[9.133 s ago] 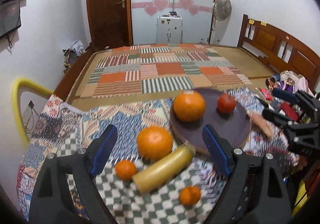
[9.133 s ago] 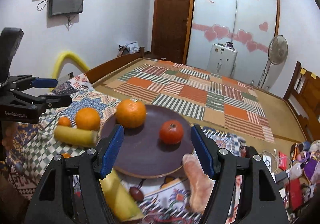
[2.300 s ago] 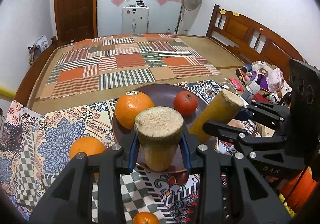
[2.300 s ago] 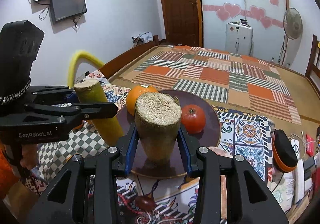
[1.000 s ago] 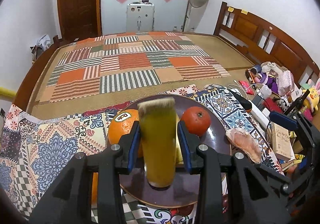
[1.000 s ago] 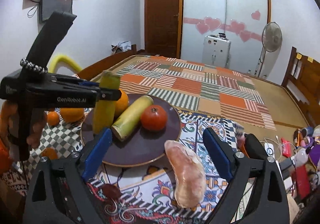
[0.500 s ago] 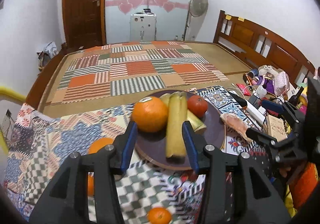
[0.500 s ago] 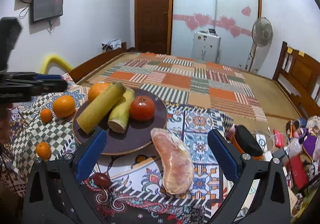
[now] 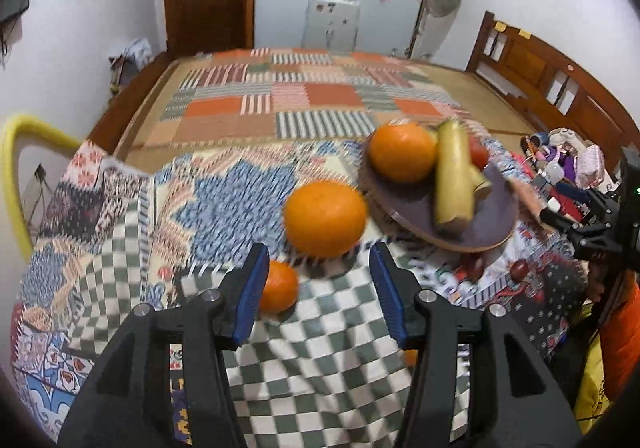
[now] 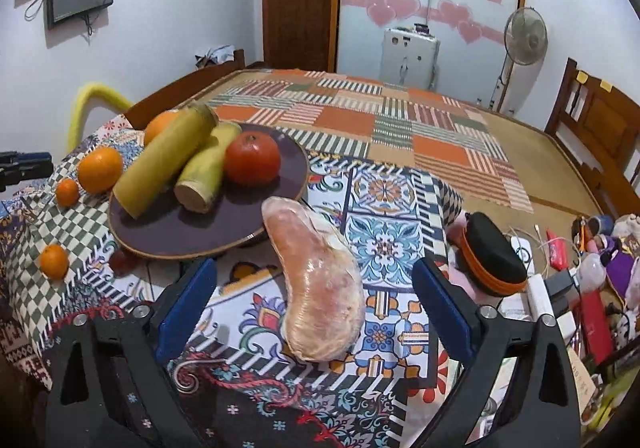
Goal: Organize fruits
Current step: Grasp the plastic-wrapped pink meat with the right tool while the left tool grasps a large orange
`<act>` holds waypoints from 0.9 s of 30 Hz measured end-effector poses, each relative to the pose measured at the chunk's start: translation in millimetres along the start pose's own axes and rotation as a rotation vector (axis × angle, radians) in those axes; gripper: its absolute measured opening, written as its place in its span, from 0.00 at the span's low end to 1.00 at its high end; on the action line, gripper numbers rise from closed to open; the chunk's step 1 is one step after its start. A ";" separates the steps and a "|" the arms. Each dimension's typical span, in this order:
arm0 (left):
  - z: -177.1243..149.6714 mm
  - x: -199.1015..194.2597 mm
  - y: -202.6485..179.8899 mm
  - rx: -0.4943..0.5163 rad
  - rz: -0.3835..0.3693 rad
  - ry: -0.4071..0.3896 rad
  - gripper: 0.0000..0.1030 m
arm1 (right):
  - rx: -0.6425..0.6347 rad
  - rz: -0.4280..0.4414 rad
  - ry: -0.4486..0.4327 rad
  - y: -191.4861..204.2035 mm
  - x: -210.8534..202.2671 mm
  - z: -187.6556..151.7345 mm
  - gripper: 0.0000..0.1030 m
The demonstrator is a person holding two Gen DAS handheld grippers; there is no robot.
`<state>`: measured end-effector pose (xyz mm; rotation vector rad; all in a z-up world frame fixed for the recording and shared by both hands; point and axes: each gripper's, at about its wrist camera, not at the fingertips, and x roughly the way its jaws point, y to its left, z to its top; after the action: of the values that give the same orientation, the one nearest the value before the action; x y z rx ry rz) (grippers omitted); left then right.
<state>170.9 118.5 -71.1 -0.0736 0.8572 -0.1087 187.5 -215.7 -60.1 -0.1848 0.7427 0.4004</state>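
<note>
Both grippers are empty with jaws apart: the left gripper [image 9: 318,280] lines up on the loose orange [image 9: 325,219] beside the plate [image 9: 486,228], the right gripper [image 10: 314,294] straddles the pomelo piece [image 10: 316,284] at the plate's near edge, each apparently ready to pick

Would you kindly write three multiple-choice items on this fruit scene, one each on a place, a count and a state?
1. Where does the pomelo segment lie?
A on the plate
B on the cloth beside the plate
C in a gripper

2. How many sugarcane pieces lie on the plate?
A one
B two
C four

3. How is the left gripper?
A open, empty
B shut on an orange
C shut on cane

Answers: 1 B, it lies off the rim. 2 B, two lie side by side. 3 A, its fingers stand apart, holding nothing.
</note>
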 end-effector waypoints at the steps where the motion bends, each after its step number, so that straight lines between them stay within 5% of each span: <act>1: -1.8 3.4 2.0 0.001 0.002 0.009 0.51 | -0.003 0.001 0.010 0.2 2.1 -0.3 0.87; 10: 3.7 27.6 -4.4 0.006 -0.019 0.039 0.69 | -0.013 0.041 0.085 1.9 16.3 1.6 0.69; 19: 16.8 55.1 -12.5 0.016 0.000 0.075 0.70 | 0.015 0.049 0.130 -5.3 26.7 2.6 0.43; 27: 27.5 72.9 -9.2 -0.035 -0.022 0.095 0.72 | 0.041 0.068 0.116 -8.8 20.6 0.2 0.40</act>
<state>238.4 100.8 -106.8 -0.1115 0.9530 -0.1183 205.1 -217.7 -74.0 -0.1456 0.8723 0.4418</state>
